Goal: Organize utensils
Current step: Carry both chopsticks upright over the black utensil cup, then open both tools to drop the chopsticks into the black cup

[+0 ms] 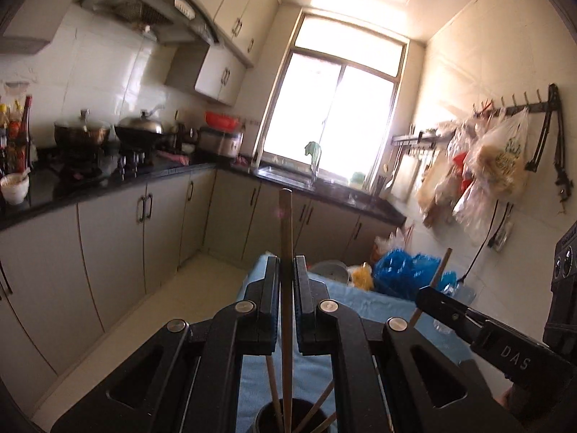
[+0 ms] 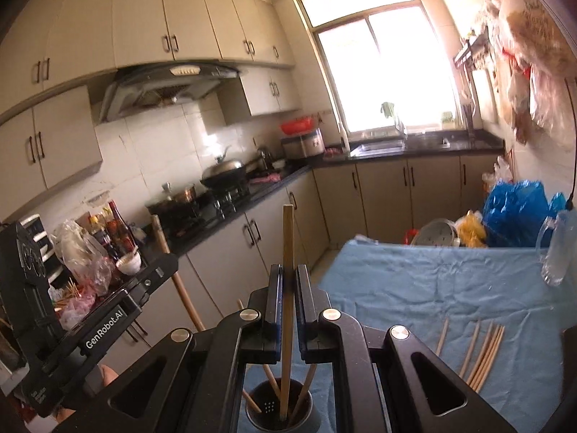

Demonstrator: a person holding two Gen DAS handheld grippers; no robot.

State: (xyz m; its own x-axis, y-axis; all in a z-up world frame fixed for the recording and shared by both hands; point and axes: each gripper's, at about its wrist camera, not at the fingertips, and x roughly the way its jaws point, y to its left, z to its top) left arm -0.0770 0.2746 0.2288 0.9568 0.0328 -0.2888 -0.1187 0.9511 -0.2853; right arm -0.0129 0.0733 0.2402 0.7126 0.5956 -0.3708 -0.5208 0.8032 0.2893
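Note:
My left gripper (image 1: 287, 265) is shut on a long wooden chopstick (image 1: 286, 223) that stands upright between its pads. The stick's lower end runs down to the dark cup (image 1: 265, 416), which holds a few other chopsticks. My right gripper (image 2: 287, 274) is shut on a second upright chopstick (image 2: 287, 234), whose lower end shows inside the cup (image 2: 310, 415). Each gripper appears in the other's view, the right gripper (image 1: 431, 294) at right and the left gripper (image 2: 164, 263) at left. Several loose chopsticks (image 2: 483, 353) lie on the blue cloth (image 2: 414, 281).
The cloth-covered table carries a blue plastic bag (image 2: 512, 213), a yellow bag and a metal bowl (image 2: 436, 232) at its far end. A dark counter (image 2: 259, 187) with stove, wok and pots runs along the left. Bottles and bags (image 2: 93, 249) crowd its near end.

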